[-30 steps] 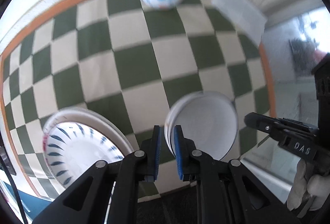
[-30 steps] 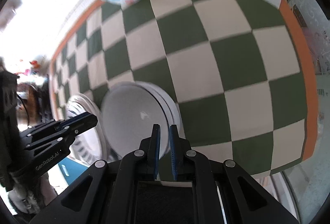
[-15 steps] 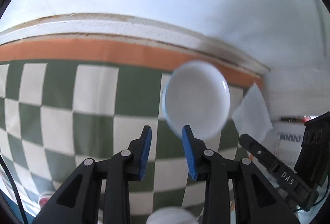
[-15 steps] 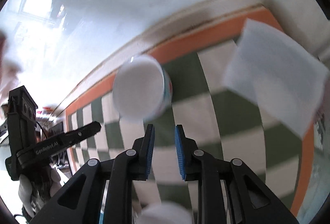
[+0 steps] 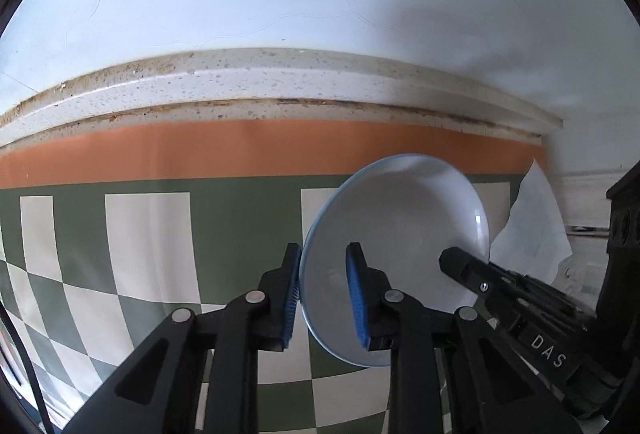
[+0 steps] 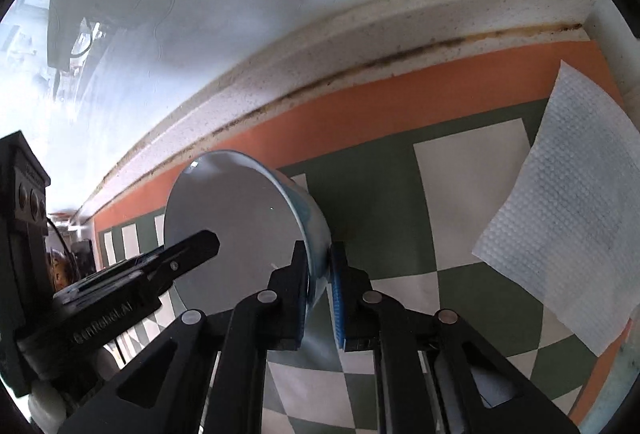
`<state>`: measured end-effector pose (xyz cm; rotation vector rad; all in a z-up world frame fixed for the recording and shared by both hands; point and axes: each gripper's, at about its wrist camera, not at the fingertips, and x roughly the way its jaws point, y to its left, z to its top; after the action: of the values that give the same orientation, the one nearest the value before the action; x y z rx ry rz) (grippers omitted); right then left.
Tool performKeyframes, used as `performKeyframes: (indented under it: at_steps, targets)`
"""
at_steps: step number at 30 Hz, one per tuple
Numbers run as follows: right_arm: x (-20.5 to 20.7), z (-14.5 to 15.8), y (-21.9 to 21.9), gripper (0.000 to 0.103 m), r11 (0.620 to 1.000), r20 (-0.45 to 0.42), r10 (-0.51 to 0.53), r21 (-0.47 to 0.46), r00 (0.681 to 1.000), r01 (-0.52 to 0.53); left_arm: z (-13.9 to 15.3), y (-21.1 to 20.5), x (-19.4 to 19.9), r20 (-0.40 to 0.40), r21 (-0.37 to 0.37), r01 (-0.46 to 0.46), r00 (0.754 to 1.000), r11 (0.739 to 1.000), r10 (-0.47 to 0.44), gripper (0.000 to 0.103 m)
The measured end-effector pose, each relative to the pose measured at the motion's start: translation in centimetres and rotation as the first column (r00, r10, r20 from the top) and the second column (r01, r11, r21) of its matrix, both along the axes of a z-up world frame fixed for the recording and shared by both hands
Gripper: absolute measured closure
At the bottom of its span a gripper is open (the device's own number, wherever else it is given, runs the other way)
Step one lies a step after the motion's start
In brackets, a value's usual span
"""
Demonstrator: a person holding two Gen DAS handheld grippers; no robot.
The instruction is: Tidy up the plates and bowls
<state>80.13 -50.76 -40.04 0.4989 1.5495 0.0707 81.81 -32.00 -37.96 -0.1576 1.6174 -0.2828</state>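
A white bowl point(image 5: 404, 230) with a blue-patterned outside point(image 6: 240, 226) sits near the back of the checkered cloth, close to the orange border. My left gripper point(image 5: 324, 294) straddles the bowl's left rim, one finger outside and one inside, jaws still apart. My right gripper point(image 6: 320, 298) has its fingers on either side of the bowl's right rim, close on the wall. Each gripper shows in the other's view: the right one in the left wrist view point(image 5: 460, 262), the left one in the right wrist view point(image 6: 200, 246).
A white paper towel point(image 6: 560, 234) lies on the cloth to the right of the bowl, also in the left wrist view point(image 5: 536, 226). A speckled stone ledge point(image 5: 280, 82) and white wall run behind the cloth's orange border point(image 5: 200, 154).
Both grippers left the stacked white plates at the front, moved to the back bowl, and opened. Now each straddles a side of the bowl's rim.
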Motion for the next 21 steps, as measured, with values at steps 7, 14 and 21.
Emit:
performKeyframes:
  at_steps: [7, 14, 21]
  targets:
    - [-0.4, 0.4, 0.2, 0.094, 1.000, -0.009, 0.006, -0.029, 1.000, -0.006, 1.5, -0.2, -1.1, 0.012, 0.001, 0.030, 0.999, 1.000, -0.030, 0.083]
    - [-2.2, 3.5, 0.9, 0.094, 0.999, 0.018, 0.025, -0.040, 1.000, -0.024, 4.4, -0.3, -3.3, 0.052, 0.006, 0.062, 0.997, 0.998, -0.063, 0.083]
    - [-5.8, 8.1, 2.1, 0.093, 0.998, 0.067, 0.040, -0.054, 0.997, -0.036, 8.0, 0.3, -6.4, 0.095, -0.022, 0.086, 0.992, 0.996, -0.083, 0.083]
